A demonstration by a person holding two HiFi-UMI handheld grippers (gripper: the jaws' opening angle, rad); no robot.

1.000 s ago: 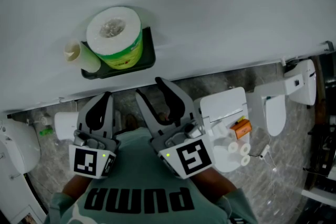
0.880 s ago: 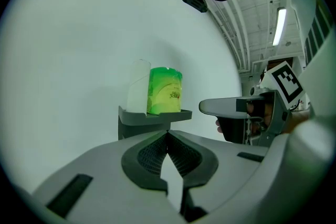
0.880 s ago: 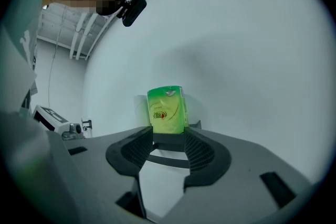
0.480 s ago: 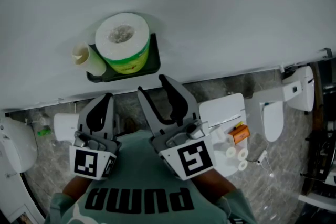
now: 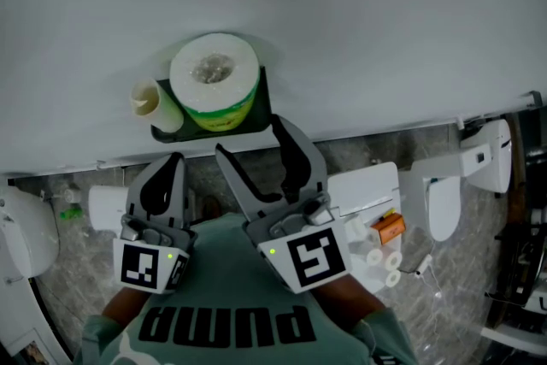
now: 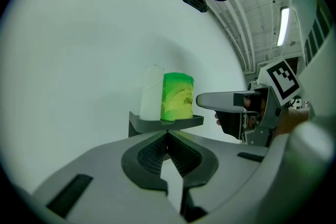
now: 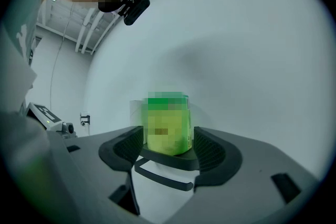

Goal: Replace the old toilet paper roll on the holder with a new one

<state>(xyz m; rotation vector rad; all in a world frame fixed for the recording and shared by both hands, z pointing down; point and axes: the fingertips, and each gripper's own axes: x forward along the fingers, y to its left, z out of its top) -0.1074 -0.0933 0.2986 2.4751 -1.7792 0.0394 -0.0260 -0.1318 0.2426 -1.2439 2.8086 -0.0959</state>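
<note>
A new toilet paper roll (image 5: 214,79) in a green wrapper stands upright on a dark wall shelf (image 5: 263,103). An empty cardboard core (image 5: 152,102) stands beside it on the left. My right gripper (image 5: 249,138) is open just in front of the shelf. Its jaws have just been opening, and nothing is pressed between them. In the right gripper view the roll (image 7: 167,124) shows ahead through the gap of the right gripper (image 7: 168,135). My left gripper (image 5: 167,161) is shut and empty, lower left of the shelf. Its view shows the roll (image 6: 177,97), the core (image 6: 151,93) and the left gripper (image 6: 168,134).
The shelf hangs on a plain white wall (image 5: 367,21). Below on the stone floor stand a white toilet (image 5: 367,184) with an orange item (image 5: 389,228) and small white rolls on it, and another white fixture (image 5: 446,192) further right.
The right gripper's jaws have spread wider and it has come closer to the shelf's front edge. The left gripper has kept its place.
</note>
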